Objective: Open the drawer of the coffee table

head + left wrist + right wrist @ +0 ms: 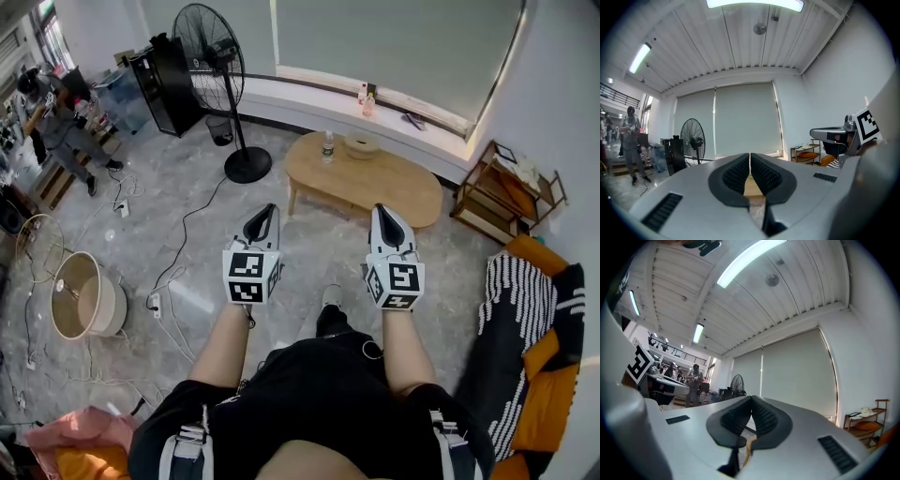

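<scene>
The left gripper (269,210) and right gripper (381,210) point side by side at the coffee table (375,186), which stands well beyond their tips, a bottle (327,147) on top. Both are clenched on nothing, probably because the table is out of reach. Its drawer can't be made out from here.

Bright and evenly lit throughout. Lit from a ceiling panel (754,3) at twelve o'clock in the left gripper view and from a long tube (745,261) near twelve o'clock in the right gripper view. Glows softly through the blind (394,47) at one o'clock in the head view. Shines pale off the floor (192,300) at eight o'clock. Casts only faint shadows. Bows strongly toward the edges, going black at the corners of both gripper views. Blurs slightly up close at six o'clock there.
</scene>
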`<state>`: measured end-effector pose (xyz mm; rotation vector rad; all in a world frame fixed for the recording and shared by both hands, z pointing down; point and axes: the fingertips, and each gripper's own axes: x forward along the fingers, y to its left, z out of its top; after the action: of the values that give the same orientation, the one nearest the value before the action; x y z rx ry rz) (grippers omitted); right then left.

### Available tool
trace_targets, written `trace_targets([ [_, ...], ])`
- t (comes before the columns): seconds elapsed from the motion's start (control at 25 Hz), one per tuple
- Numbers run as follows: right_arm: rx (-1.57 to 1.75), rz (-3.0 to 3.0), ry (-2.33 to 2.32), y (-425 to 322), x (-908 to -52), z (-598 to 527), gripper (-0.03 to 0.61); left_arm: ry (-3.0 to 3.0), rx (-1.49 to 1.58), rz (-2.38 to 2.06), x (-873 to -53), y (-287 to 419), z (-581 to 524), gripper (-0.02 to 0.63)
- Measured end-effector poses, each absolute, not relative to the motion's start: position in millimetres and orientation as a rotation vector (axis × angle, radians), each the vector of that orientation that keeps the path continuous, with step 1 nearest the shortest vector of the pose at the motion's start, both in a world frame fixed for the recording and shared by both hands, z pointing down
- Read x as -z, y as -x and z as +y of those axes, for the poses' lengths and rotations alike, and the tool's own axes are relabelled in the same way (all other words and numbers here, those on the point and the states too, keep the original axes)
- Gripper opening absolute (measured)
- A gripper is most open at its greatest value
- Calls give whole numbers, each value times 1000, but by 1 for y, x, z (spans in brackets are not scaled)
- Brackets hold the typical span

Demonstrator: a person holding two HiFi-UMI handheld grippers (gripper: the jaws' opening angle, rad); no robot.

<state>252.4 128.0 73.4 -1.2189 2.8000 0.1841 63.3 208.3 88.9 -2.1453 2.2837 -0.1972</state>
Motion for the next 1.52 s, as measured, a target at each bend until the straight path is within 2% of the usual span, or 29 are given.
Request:
trace_targets([
  [0.4, -158, 2804, 1199, -203, -93, 29, 17, 2159, 239, 2297, -113, -18, 114, 28],
  [1.04, -114, 2835, 1194, -100, -84, -297, 17, 2195, 228, 2269, -87, 77, -218, 28],
  [1.52, -13, 2864, 1216, -49, -111, -388, 17, 2314, 285, 2250, -120, 130, -318, 28],
])
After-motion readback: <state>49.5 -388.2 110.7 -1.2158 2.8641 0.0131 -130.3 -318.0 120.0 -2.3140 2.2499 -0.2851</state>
